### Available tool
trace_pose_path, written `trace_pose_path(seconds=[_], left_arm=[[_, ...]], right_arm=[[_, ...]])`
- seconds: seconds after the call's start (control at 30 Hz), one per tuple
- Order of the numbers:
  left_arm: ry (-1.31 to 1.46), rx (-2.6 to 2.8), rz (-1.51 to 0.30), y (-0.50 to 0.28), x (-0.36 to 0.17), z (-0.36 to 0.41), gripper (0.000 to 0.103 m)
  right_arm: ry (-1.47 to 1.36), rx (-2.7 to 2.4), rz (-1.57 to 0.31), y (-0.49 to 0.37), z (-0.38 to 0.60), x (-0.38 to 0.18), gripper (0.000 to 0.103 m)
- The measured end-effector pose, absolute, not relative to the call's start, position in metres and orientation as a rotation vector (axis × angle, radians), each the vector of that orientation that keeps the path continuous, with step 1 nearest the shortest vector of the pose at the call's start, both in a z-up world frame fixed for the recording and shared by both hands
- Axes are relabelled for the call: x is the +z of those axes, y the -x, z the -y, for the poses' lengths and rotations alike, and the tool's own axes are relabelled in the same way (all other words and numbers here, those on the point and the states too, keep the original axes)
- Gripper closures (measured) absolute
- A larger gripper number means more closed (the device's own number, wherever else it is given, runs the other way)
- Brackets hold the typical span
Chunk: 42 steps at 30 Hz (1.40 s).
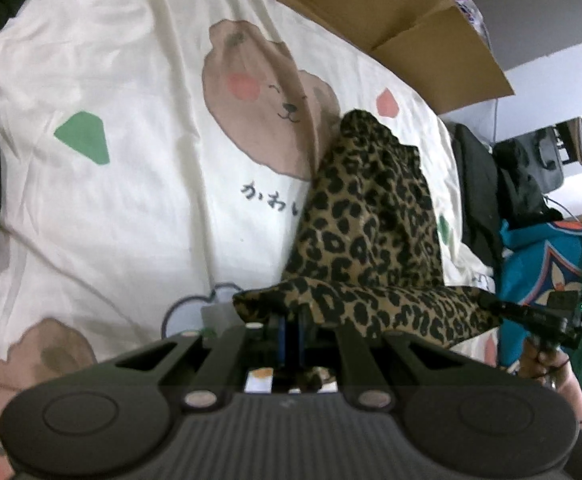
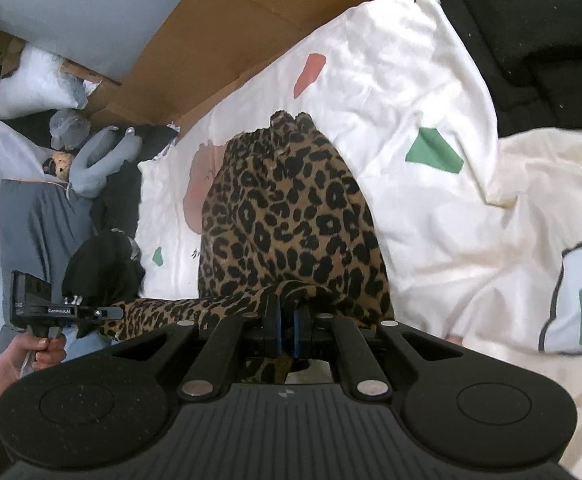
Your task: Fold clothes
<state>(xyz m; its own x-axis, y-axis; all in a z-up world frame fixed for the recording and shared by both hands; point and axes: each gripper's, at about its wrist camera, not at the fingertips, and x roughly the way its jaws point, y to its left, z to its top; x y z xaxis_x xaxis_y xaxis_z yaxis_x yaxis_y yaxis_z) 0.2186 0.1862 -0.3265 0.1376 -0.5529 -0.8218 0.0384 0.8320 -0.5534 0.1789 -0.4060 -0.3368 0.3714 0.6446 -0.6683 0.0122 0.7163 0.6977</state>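
A leopard-print garment (image 1: 371,232) lies bunched lengthwise on the cream bear-print sheet (image 1: 131,128), with its near edge lifted and stretched between both grippers. My left gripper (image 1: 292,320) is shut on one end of that edge. The right gripper (image 1: 487,302) pinches the other end at the right of the left wrist view. In the right wrist view the leopard-print garment (image 2: 287,216) runs away from my right gripper (image 2: 287,314), which is shut on the cloth. The left gripper (image 2: 118,313) holds the far corner, with a hand (image 2: 19,356) on its handle. The sheet (image 2: 431,80) lies underneath.
A cardboard box (image 1: 371,4) (image 2: 231,20) borders the bed's far side. Dark clothes (image 1: 475,184) and a teal garment (image 1: 539,256) lie beside the sheet. A black garment (image 2: 531,32), a cream printed top (image 2: 563,240) and a grey plush toy (image 2: 99,160) sit nearby.
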Motion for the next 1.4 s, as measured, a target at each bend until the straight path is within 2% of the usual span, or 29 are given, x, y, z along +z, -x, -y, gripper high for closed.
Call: trace_pose_path(seconds=[0.33, 0.7, 0.77, 0.8, 0.83, 0.87, 0.93, 1.0, 1.13, 1.4], left_arm=[[0.419, -0.409, -1.35, -0.249, -0.349, -0.176, 0.097], [0.346, -0.346, -1.353, -0.27, -0.391, -0.158, 0.094], [0.349, -0.34, -1.354, -0.269, -0.388, -0.156, 0.088], [0.355, -0.347, -1.354, -0.268, -0.386, -0.157, 0.08], [0.358, -0.354, -1.352, -0.266, -0.383, -0.157, 0.073], [0.358, -0.359, -1.348, -0.263, -0.38, -0.158, 0.07], [0.344, -0.356, -1.34, -0.257, -0.374, -0.159, 0.058], [0.331, -0.348, -1.334, -0.251, -0.369, -0.161, 0.05], [0.312, -0.348, -1.318, -0.239, -0.363, -0.165, 0.046], [0.249, -0.437, -1.379, -0.216, -0.368, -0.153, 0.046]], right_arm=[[-0.7, 0.4, -1.107, -0.201, 0.405, -0.352, 0.099], [-0.707, 0.291, -1.153, -0.219, 0.401, -0.394, 0.096], [-0.698, 0.29, -1.156, -0.219, 0.399, -0.39, 0.094], [-0.69, 0.295, -1.153, -0.217, 0.4, -0.386, 0.089], [-0.683, 0.301, -1.149, -0.216, 0.4, -0.382, 0.071], [-0.677, 0.304, -1.141, -0.213, 0.401, -0.379, 0.063], [-0.664, 0.31, -1.133, -0.208, 0.403, -0.372, 0.06], [-0.648, 0.316, -1.132, -0.203, 0.403, -0.366, 0.059], [-0.599, 0.354, -1.136, -0.192, 0.397, -0.36, 0.059], [-0.429, 0.441, -1.158, -0.173, 0.37, -0.355, 0.059]])
